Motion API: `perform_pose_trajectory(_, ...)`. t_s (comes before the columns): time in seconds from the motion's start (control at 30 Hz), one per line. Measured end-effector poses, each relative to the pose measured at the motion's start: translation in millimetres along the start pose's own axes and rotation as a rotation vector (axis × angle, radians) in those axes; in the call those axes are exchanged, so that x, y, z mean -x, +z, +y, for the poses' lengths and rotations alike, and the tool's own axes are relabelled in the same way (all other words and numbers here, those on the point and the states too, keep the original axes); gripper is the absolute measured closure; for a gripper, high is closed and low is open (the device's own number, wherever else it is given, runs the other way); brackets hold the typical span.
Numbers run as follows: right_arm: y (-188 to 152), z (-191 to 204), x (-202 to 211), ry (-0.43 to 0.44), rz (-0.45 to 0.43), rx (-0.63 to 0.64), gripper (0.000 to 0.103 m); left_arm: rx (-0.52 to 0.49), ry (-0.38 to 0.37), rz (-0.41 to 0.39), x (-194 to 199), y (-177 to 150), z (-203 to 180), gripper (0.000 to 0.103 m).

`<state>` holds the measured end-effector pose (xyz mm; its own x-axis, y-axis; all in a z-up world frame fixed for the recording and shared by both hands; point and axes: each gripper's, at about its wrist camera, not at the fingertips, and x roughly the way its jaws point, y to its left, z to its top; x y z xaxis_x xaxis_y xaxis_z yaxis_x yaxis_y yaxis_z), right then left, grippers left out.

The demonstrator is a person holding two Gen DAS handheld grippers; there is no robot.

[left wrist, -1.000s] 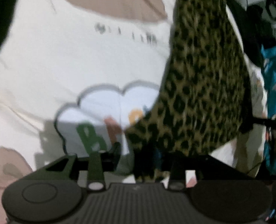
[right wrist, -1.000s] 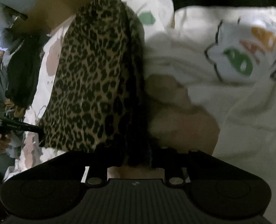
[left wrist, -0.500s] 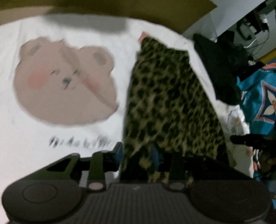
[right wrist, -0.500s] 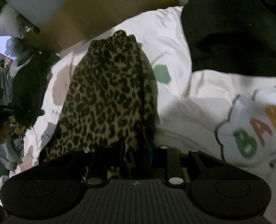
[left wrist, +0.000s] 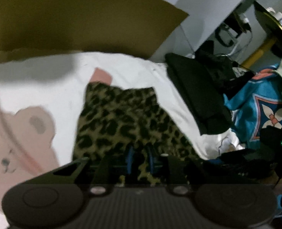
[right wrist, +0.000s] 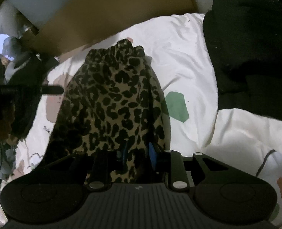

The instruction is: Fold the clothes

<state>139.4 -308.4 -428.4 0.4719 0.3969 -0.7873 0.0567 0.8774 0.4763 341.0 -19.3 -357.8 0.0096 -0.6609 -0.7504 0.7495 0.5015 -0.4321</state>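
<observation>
Both grippers, left (left wrist: 140, 160) and right (right wrist: 136, 153), have jaws pinching soft, crumpled leopard-print garment (right wrist: 112, 103).

Right claw (right wrist: 137, 153) gripping leopard-print garment (right wrist: 112, 99)

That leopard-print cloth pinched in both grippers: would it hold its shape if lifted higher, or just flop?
Probably flop: the leopard-print cloth drapes in soft folds from the right gripper and sags from the left gripper. It looks thin, so likely light. Its bunched far edge suggests it crumples easily.
</observation>
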Motion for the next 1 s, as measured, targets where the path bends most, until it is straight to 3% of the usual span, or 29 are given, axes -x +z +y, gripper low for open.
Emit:
perform_pose_trajectory(0.13,7.1,-3.4,-9.3,0.010,-0.001,-0.008,0.076,-0.043,0.006,-0.003,-18.1,8.3,-6.0,0.087)
perform_pose_trajectory(0.27,16.9,-12.8,-19.0,0.066,0.019,-0.112,0.076,-0.042,0.035,0.015,-38.1,10.7,-2.3,0.091)
perform_pose_trajectory(0.4,30.0,-9.6,-31.0,0.057,0.044,-0.126,0.076,-0.051,0.066,0.033,-49.4,10.4,0.1,0.093)
perform_pose_trajectory(0.43,31.0,-9.2,-32.5,0.055,0.049,-0.123,0.085,-0.055,0.070,0.031,-48.9,10.0,0.1,0.093)
perform_pose_trajectory(0.47,31.5,-9.4,-33.9,0.052,0.053,-0.124,0.101,-0.058,0.074,0.029,-48.4,9.6,0.0,0.094)
perform_pose_trajectory(0.5,32.1,-9.6,-35.3,0.050,0.058,-0.124,0.103,-0.062,0.079,0.028,-47.9,9.2,0.0,0.095)
perform_pose_trajectory(0.83,33.6,-21.5,-19.1,0.039,0.025,-0.166,0.103,-0.097,0.120,0.011,-42.9,5.2,-0.5,0.098)
perform_pose_trajectory(1.0,31.2,-25.6,-20.9,0.033,0.026,-0.184,0.103,-0.053,0.141,0.005,-43.8,3.5,17.3,0.097)
